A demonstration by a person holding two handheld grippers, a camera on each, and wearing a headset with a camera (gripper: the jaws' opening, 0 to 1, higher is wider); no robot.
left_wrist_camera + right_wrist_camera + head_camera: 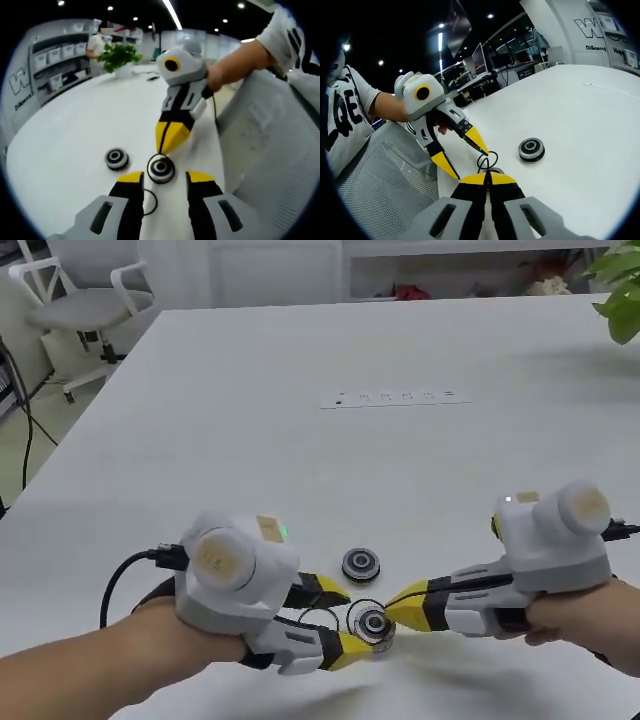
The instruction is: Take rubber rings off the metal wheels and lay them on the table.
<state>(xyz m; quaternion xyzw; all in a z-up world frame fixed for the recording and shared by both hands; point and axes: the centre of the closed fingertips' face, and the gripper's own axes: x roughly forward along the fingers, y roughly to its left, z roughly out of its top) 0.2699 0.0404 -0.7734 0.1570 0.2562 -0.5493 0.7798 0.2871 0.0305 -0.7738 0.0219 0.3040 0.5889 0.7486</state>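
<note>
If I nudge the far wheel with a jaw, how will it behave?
Far wheel lies flat on the table, so it should slide, not roll. Metal, so probably heavy for its size. Its dark rubber rim may drag on the surface.

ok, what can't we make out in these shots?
- Head view: near wheel is crowded by left gripper and right gripper tips; too small to tell whether it is bare.
- Right gripper view: that gripper's shut tips cover the wheel, hiding any pinch.
- Left gripper view: own jaw covers part of the loose ring.
- Head view: power strip sockets too small.
</note>
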